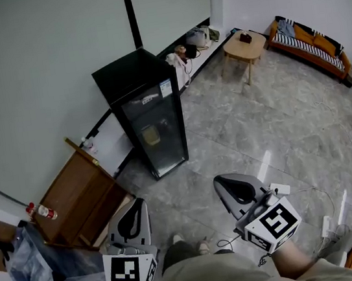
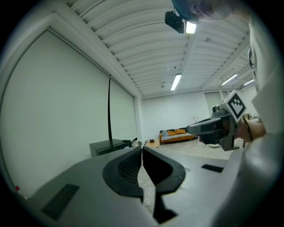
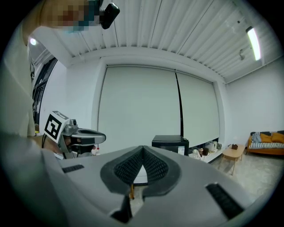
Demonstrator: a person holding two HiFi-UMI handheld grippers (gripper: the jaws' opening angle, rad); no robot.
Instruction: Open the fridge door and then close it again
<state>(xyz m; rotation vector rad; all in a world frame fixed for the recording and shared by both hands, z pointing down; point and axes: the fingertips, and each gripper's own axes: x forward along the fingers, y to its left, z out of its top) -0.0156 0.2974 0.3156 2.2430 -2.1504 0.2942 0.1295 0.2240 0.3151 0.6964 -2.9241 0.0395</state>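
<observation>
A small black fridge [image 1: 147, 111] with a glass door stands against the wall, its door closed; it also shows far off as the fridge [image 2: 108, 146] in the left gripper view and the fridge [image 3: 170, 143] in the right gripper view. My left gripper [image 1: 137, 202] is held low near my body, well short of the fridge, jaws shut on nothing. My right gripper [image 1: 219, 181] floats beside it, also shut and empty. Each gripper sees the other: the right gripper [image 2: 191, 128] and the left gripper [image 3: 103, 137].
A tipped wooden cabinet [image 1: 83, 197] lies left of the fridge, with a bottle [image 1: 47, 213] and bags [image 1: 34, 266] near it. A round wooden table [image 1: 245, 47] and an orange sofa [image 1: 310, 46] stand at the far right. Cables and a power strip [image 1: 328, 226] trail on the floor.
</observation>
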